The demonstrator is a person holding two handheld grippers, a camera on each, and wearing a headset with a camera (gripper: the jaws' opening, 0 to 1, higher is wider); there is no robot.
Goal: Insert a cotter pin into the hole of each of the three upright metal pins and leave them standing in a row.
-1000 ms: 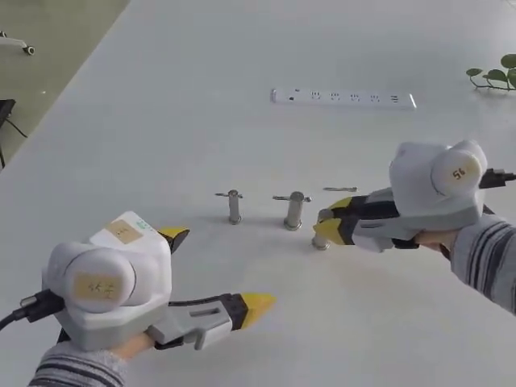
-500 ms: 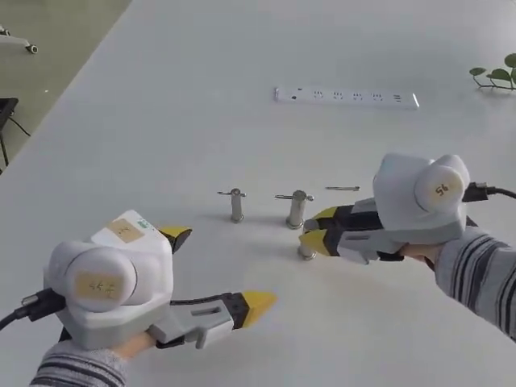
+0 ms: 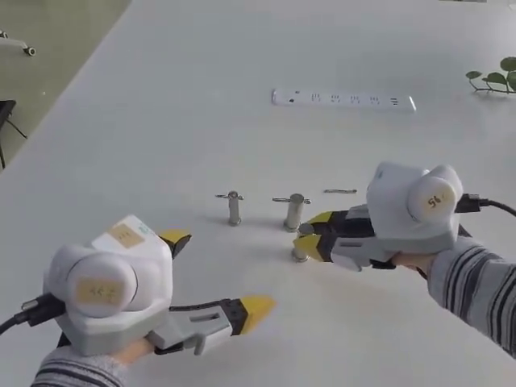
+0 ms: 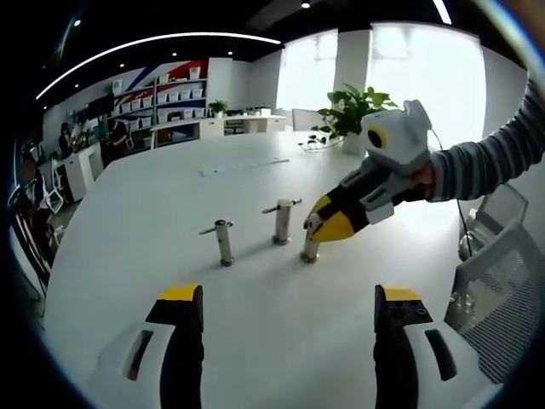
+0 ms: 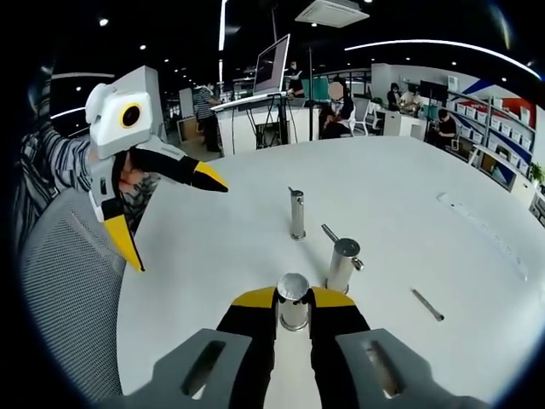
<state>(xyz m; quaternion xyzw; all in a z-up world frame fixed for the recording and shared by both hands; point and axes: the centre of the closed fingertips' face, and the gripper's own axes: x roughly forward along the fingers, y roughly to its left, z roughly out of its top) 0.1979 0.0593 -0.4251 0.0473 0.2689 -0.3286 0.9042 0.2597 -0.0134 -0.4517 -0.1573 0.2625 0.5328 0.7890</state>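
White bench [image 3: 242,64], mid-span: right tongs [image 3: 310,232] clamp the bare pin [image 3: 300,255] toward the near edge from two cottered pins [image 3: 234,207] [image 3: 295,211], left tongs [image 3: 224,270] gape empty, so best stand it in line before fetching the loose cotter [image 3: 339,191].

Three metal pins [image 3: 234,207] [image 3: 295,211] [image 3: 300,251], three cotter pins [image 3: 229,195] [image 3: 281,198] [image 3: 339,191], two hand-held grippers [image 3: 222,270] [image 3: 309,232], one power strip [image 3: 344,98], one plant [image 3: 492,76]

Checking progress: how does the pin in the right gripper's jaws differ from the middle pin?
The middle pin carries a cotter pin; the gripped pin carries none. The gripped pin sits between the right gripper's jaws; the middle pin stands free. Both stand upright.
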